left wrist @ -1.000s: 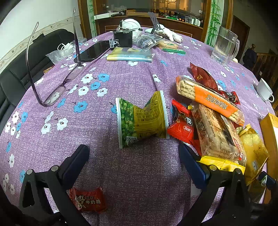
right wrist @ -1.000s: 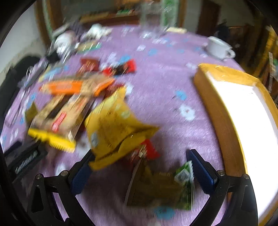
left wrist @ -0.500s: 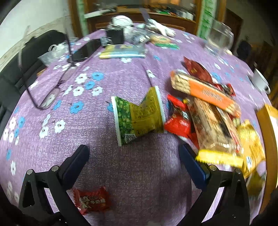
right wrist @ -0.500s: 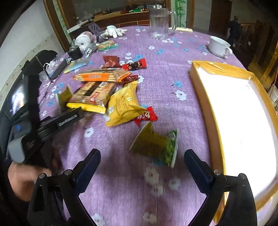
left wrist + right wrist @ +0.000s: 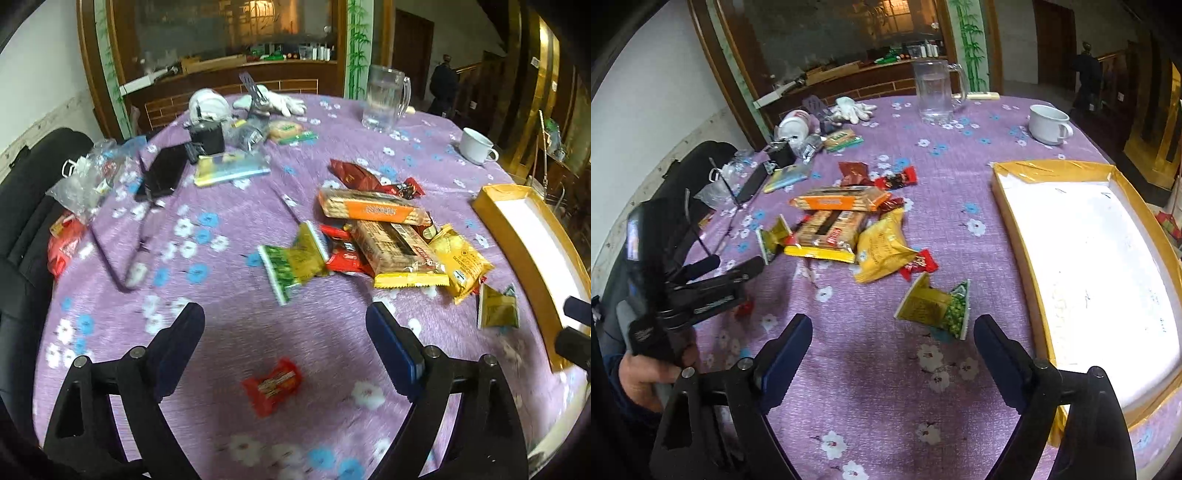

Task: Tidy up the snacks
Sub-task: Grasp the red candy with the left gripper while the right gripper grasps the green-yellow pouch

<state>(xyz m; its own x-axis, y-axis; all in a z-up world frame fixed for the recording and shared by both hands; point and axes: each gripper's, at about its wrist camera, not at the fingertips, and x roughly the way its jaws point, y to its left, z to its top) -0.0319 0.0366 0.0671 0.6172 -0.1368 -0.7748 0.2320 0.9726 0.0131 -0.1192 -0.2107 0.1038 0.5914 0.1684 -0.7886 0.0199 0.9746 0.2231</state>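
While both grippers hang over the purple flowered tablecloth [image 5: 229,325], nothing is picked yet; I read this as the approach step, choosing a first snack.

Left wrist view: left gripper [image 5: 284,338] has jaws apart and closing, with nothing pressed between the pads. A small red wrapped candy [image 5: 271,384] lies on the cloth just below the fingertips, at 6 o'clock. The snack heap sits at 1 o'clock: green-and-yellow pea packet [image 5: 291,262], orange-banded cracker pack [image 5: 373,208], yellow-ended biscuit pack [image 5: 400,254], yellow crinkled chip bag [image 5: 460,260]. A gold-rimmed cardboard tray with white floor [image 5: 491,218] is at 3 o'clock and looks empty. Motion blur softens the near cloth.

Right wrist view: right gripper [image 5: 892,343] also has jaws apart and closing, gripping nothing. A second green-and-gold pea packet [image 5: 936,310] lies at 12 o'clock just past the fingertips, apart from them. The tray fills 2 to 4 o'clock, near that packet. The person's hand [image 5: 646,373] with the left gripper is at 9 o'clock.

Next move, my guess: right gripper descends onto the pea packet across its narrow pinched middle, then carries it right into the tray. Left can take the red candy.
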